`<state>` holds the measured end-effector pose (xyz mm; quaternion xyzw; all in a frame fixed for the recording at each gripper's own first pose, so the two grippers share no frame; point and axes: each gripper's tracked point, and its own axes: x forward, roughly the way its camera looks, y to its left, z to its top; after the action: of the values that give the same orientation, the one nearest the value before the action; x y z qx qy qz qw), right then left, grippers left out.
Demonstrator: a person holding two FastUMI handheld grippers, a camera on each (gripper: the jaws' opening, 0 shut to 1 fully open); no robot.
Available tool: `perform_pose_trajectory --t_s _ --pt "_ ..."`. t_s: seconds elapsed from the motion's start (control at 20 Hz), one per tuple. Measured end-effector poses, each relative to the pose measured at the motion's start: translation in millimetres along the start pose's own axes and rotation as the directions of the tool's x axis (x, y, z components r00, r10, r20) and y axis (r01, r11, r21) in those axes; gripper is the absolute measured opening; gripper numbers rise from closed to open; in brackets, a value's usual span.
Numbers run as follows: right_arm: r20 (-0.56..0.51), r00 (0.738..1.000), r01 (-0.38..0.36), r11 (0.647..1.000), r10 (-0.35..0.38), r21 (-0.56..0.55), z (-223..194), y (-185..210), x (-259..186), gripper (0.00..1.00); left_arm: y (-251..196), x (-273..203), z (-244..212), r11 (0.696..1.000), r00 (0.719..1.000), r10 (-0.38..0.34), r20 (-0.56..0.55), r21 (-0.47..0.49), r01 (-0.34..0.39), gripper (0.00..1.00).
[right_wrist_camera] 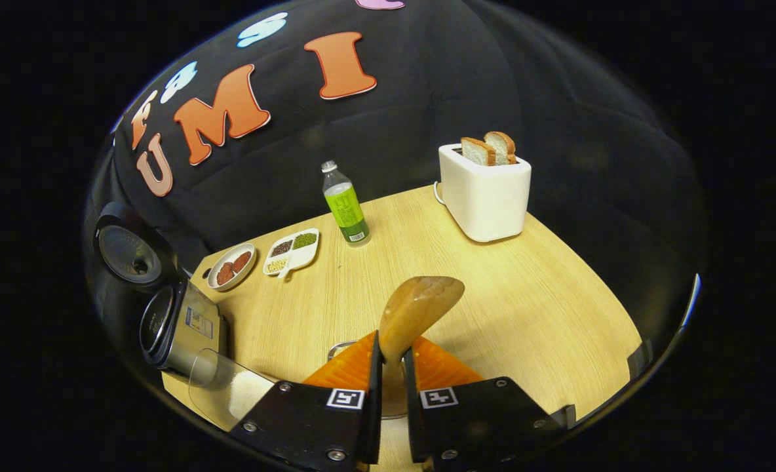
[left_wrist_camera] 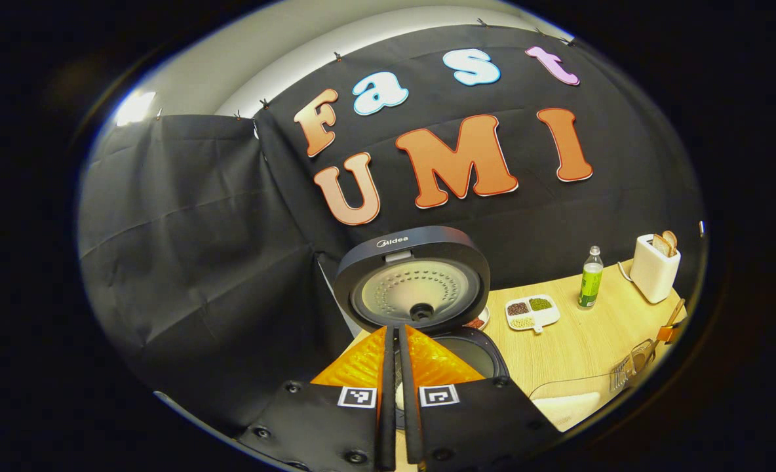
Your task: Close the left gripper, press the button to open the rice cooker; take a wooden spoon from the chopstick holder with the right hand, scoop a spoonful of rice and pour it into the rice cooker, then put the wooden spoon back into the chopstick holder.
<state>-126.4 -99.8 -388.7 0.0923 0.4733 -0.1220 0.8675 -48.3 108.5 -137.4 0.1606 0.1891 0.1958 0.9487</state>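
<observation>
The rice cooker (left_wrist_camera: 473, 354) stands open, its round lid (left_wrist_camera: 411, 282) tipped up behind the pot. My left gripper (left_wrist_camera: 398, 333) hovers just in front of it, shut with nothing between the fingers. My right gripper (right_wrist_camera: 388, 351) is shut on the wooden spoon (right_wrist_camera: 421, 305), whose empty bowl points up and away over the table. Just below the fingers shows the metal rim of the chopstick holder (right_wrist_camera: 339, 346). A clear container of white rice (right_wrist_camera: 234, 390) sits beside the cooker (right_wrist_camera: 175, 328). In the left gripper view the holder (left_wrist_camera: 629, 366) is a wire basket at the far right.
On the wooden table (right_wrist_camera: 525, 308) stand a white toaster (right_wrist_camera: 486, 193) with two bread slices, a green bottle (right_wrist_camera: 345, 206), a divided dish of beans (right_wrist_camera: 291, 251) and a small dish (right_wrist_camera: 232, 267) of reddish pieces. Black cloth walls the back and left.
</observation>
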Motion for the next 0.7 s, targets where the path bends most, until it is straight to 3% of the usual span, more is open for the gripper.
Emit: perform_pose_trajectory --t_s 0.35,0.7 --pt "0.023 0.999 0.043 0.999 -0.043 0.019 25 -10 -15 0.31 2 16 24 1.0 0.999 -0.01 0.045 -0.002 0.01 0.1" --pt "0.128 0.989 0.075 0.997 -0.078 0.026 77 -20 -42 0.66 8 34 51 0.998 0.995 -0.031 0.091 -0.053 0.036 0.1"
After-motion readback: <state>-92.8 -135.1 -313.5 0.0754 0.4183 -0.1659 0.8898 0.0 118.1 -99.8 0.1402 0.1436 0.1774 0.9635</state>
